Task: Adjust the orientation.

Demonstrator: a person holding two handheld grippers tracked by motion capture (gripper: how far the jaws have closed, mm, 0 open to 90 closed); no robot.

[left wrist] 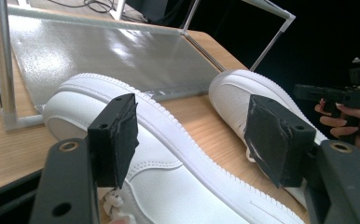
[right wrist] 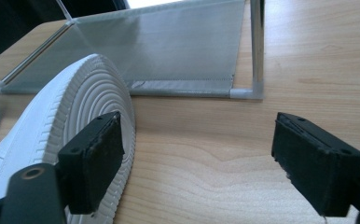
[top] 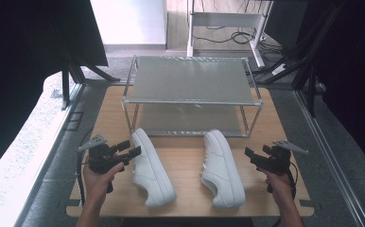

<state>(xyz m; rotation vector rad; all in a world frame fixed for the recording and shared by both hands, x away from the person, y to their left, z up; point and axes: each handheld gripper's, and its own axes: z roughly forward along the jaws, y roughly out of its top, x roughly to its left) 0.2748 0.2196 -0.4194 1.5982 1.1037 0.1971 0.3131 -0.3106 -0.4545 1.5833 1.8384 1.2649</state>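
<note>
Risk number 1, as I judge it, is a weak grip: my left gripper point(top: 129, 149) stands wide with nothing held, just beside the left shoe point(top: 151, 168), and the smooth rounded upper could slide out of the pads. My right gripper point(top: 252, 155) is also wide and holds nothing, with the right shoe point(top: 223, 168) just at its inner side. If I lift either one tilted, the toe may strike the front rail of the 2-shelf rack point(top: 190, 101) beyond the jaws.

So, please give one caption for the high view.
Two open grippers flank white sneakers before a rack.
</note>
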